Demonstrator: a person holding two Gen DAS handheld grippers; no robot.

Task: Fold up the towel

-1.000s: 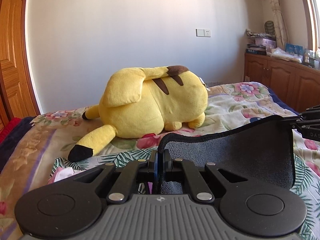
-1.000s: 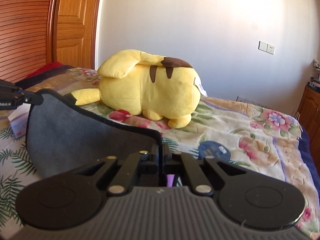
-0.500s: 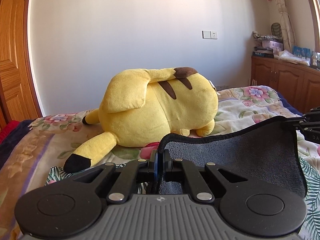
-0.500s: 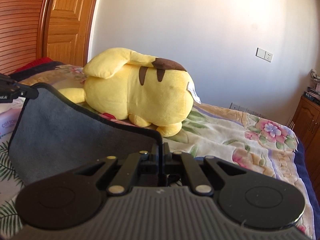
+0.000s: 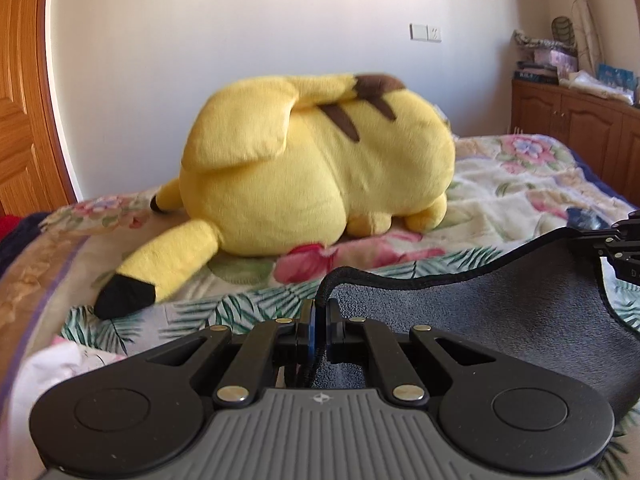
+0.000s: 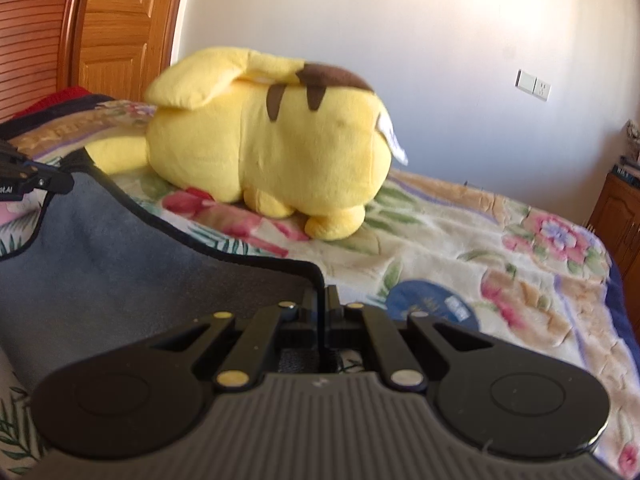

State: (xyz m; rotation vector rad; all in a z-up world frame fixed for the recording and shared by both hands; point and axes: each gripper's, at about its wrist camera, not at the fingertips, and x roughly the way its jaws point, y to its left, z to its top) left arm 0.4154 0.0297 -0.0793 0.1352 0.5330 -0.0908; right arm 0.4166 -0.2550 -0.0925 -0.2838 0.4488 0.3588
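Note:
A dark grey towel (image 5: 500, 316) with black edging hangs stretched between my two grippers above the bed. My left gripper (image 5: 319, 308) is shut on its left corner. My right gripper (image 6: 323, 304) is shut on its right corner; the towel (image 6: 120, 272) sags to the left of it. The right gripper also shows at the right edge of the left wrist view (image 5: 624, 248), and the left gripper at the left edge of the right wrist view (image 6: 36, 182). The towel's lower part is hidden behind the gripper bodies.
A big yellow plush toy (image 5: 316, 168) lies on the floral bedspread (image 5: 520, 184) just beyond the towel, also in the right wrist view (image 6: 272, 148). A wooden door (image 6: 120, 28) stands left, a wooden cabinet (image 5: 576, 136) right. A blue round print (image 6: 432, 304) marks the bedspread.
Both grippers have moved forward and lower toward the plush toy with the towel held between them; the toy looks larger and nearer. Both stay shut on the corners.

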